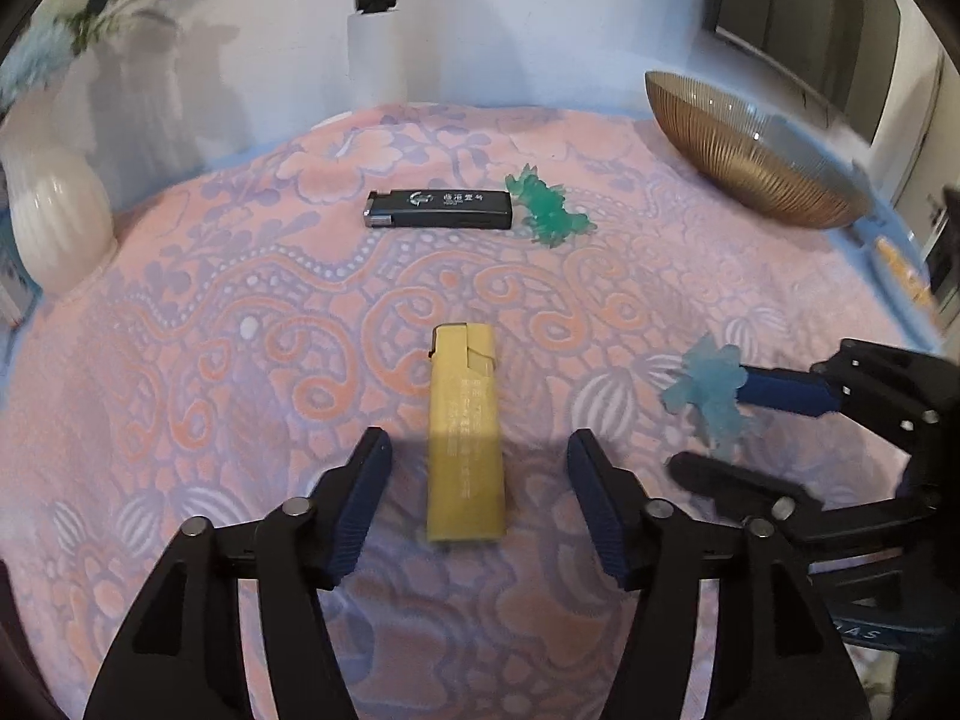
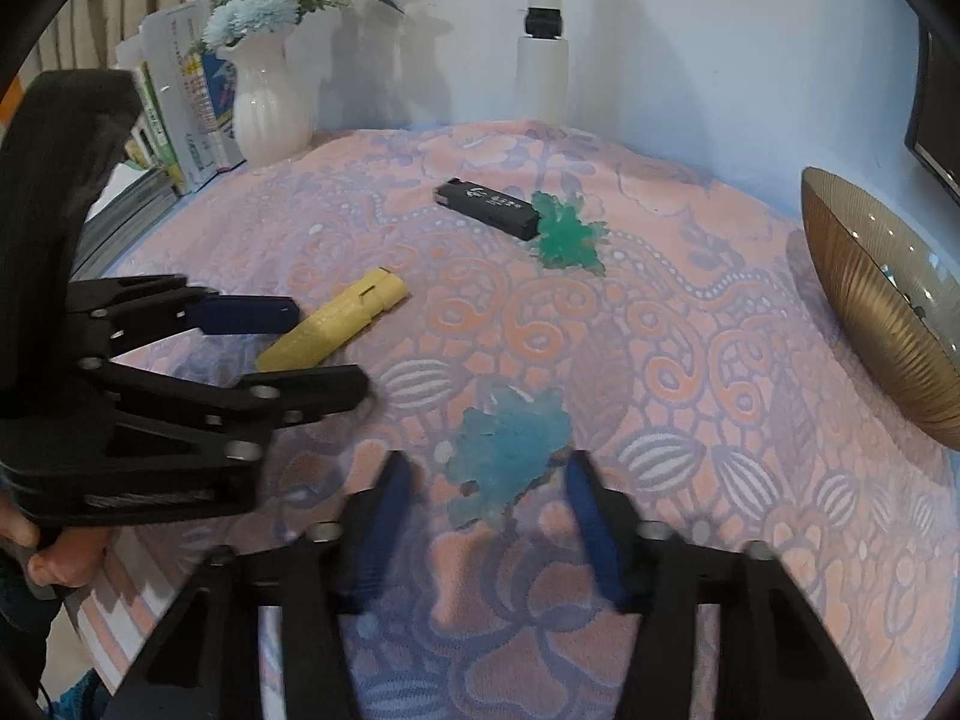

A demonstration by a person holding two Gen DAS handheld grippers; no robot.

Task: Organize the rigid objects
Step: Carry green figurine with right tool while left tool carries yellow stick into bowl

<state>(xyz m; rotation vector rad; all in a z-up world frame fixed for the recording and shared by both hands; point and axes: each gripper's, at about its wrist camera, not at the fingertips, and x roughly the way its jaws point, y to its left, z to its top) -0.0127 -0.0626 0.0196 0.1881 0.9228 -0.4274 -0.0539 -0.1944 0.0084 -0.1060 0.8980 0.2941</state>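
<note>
Right under my left tool [image 1: 477,468], spread wide, lies the yellow lighter [image 1: 465,432] on the pink patterned cloth [image 1: 240,312] over the worktop, its length running between the fingers and nothing touching it. My right tool [image 2: 489,480] is wide too, straddling the pale blue toy [image 2: 510,450], its blue pads either side, not gripping that I can see. The risk, I reckon: the two tools sit close together, so closing or lifting both at once could knock one into the other. The lighter is smooth and could skid on the soft cloth if one pad lands first; the toy's spiky shape may twist out. Further off, the black lighter [image 1: 439,210] touches a green toy [image 1: 549,210]. The ribbed golden bowl [image 1: 750,156] waits at the far right with open cloth before it, and a white vase [image 1: 57,216] stands far left.
</note>
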